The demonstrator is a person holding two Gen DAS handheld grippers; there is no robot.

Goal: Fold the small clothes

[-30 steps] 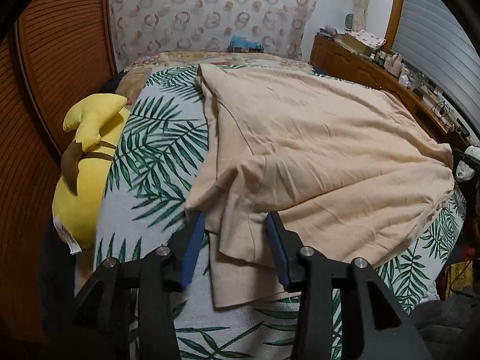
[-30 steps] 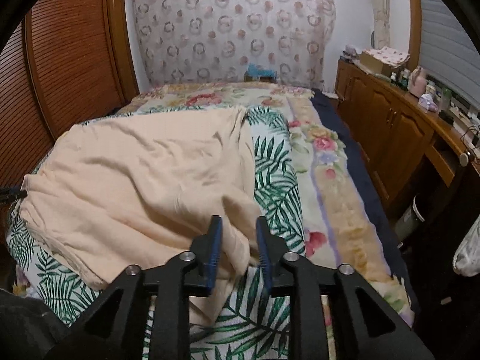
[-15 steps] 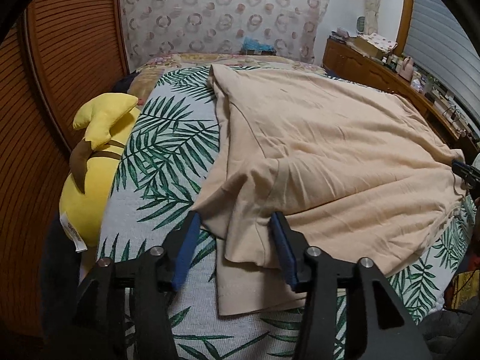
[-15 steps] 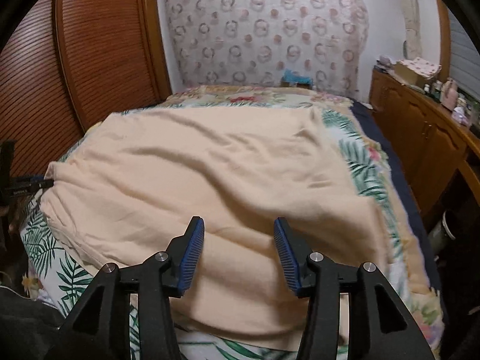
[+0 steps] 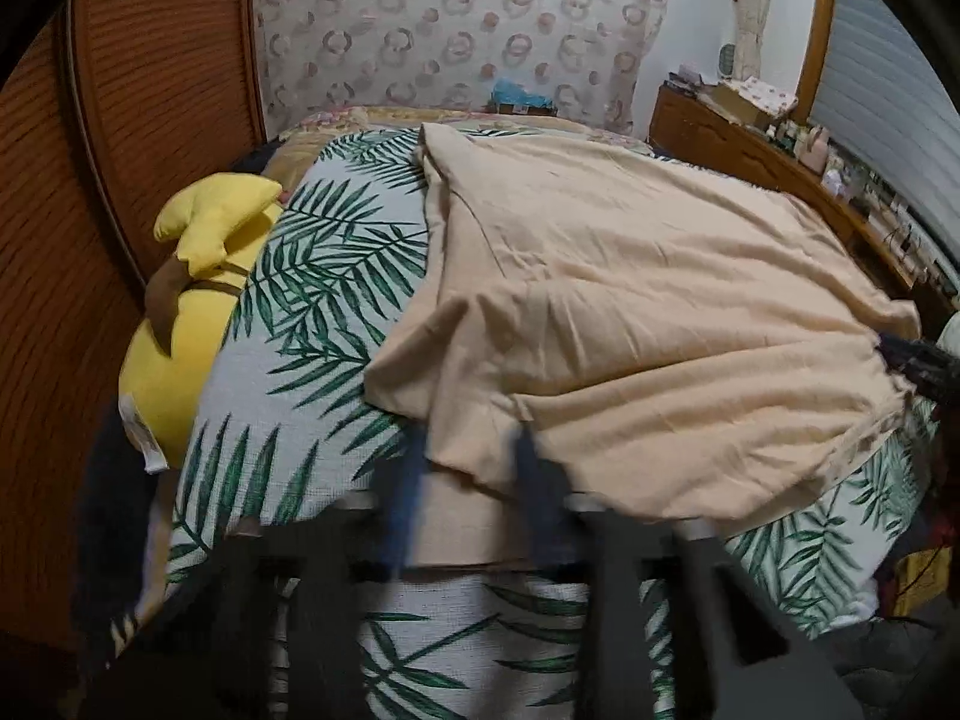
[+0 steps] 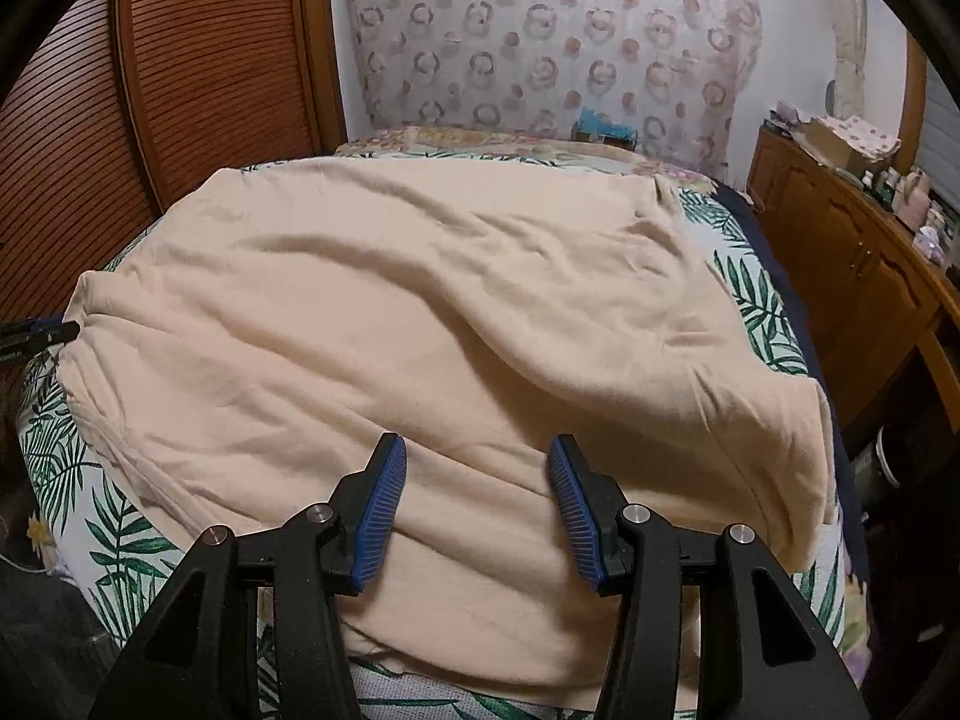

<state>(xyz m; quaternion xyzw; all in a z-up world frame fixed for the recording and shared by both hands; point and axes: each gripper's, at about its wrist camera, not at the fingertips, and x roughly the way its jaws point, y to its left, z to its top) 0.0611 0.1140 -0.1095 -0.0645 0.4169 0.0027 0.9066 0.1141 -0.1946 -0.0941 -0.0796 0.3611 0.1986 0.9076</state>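
A peach garment [image 5: 630, 312] lies spread on the palm-leaf bedspread [image 5: 312, 324], with a folded sleeve flap at its near left corner. My left gripper [image 5: 468, 492] is motion-blurred, jaws apart on either side of that near edge of cloth. In the right wrist view the same garment [image 6: 420, 312] fills the bed. My right gripper [image 6: 477, 504] is open just above the garment's near part, holding nothing. The other gripper's tip [image 6: 36, 336] shows at the garment's left edge.
A yellow plush toy [image 5: 186, 312] lies along the bed's left side by the wooden louvred doors [image 5: 90, 180]. A wooden dresser [image 6: 852, 276] with small items runs along the right. A patterned curtain [image 6: 540, 36] hangs behind the bed.
My right gripper opened and moved left over the garment, letting the folded cloth drop flat. My left gripper stayed open at the near sleeve edge and is now moving, blurred.
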